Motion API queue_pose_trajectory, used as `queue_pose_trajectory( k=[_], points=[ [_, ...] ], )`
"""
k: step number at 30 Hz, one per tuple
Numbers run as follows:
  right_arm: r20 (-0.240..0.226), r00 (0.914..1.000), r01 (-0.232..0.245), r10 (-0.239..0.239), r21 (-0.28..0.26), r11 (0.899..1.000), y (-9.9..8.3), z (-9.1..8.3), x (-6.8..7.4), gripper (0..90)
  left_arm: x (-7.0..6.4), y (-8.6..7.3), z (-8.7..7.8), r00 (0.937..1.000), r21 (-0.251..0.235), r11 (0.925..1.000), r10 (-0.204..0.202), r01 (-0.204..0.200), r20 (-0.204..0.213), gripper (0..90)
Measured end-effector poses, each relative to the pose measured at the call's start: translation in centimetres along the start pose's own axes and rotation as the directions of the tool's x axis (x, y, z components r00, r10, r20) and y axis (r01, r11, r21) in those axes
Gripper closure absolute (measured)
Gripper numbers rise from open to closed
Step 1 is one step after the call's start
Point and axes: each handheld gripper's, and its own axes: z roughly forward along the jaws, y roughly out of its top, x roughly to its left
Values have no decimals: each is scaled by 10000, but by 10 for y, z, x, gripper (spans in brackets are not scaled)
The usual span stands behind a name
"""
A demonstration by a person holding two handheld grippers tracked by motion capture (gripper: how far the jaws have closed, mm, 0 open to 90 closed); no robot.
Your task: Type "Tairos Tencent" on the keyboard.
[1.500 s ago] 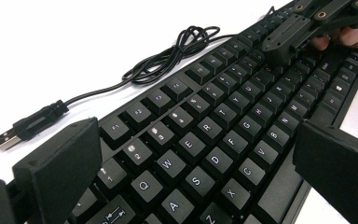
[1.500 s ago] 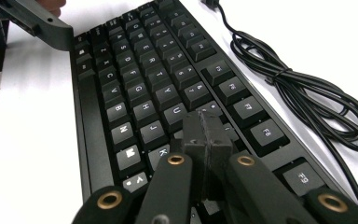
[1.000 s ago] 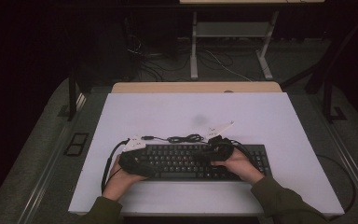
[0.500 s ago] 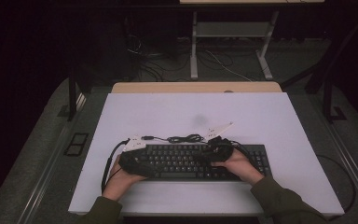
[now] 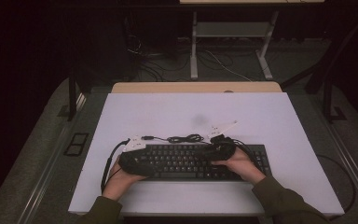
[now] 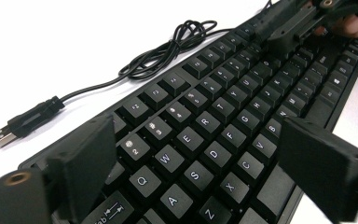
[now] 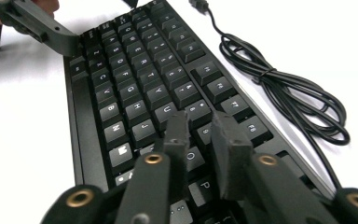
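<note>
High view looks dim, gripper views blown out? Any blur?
High view: dark surround, table evenly lit, keyboard detail murky. Left gripper view: table overexposed white, near jaws soft, keys sharp. Right gripper view: same white glare, jaws blurred close up, cable crisp.

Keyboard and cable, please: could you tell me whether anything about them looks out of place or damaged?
Nothing looks damaged. The keyboard lies flat and square on the table, its keys all seated. Its cable is unplugged: it lies coiled in a tied bundle behind the keyboard, with the USB plug loose on the table.
</note>
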Motion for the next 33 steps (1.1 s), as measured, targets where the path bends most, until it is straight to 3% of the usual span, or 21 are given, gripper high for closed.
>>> queue_pose_trajectory(
  k=[6,17,24,33],
  points=[
    [45,9998,-180,181,-183,9997,0,-2,-2,610,0,0,-1,10000,-4,10000,-9,9,48,203],
    [290,9985,-454,469,-479,9978,0,-5,-3,381,3,0,-4,9995,106,9999,19,-22,308,574],
    [379,9979,-499,522,-608,9969,0,-5,-4,340,5,-1,-4,9988,319,9995,-55,40,479,772],
    [442,9975,-514,544,-665,9965,0,-6,-4,331,6,-2,-4,9983,544,9985,-31,-1,579,890]
  ],
)
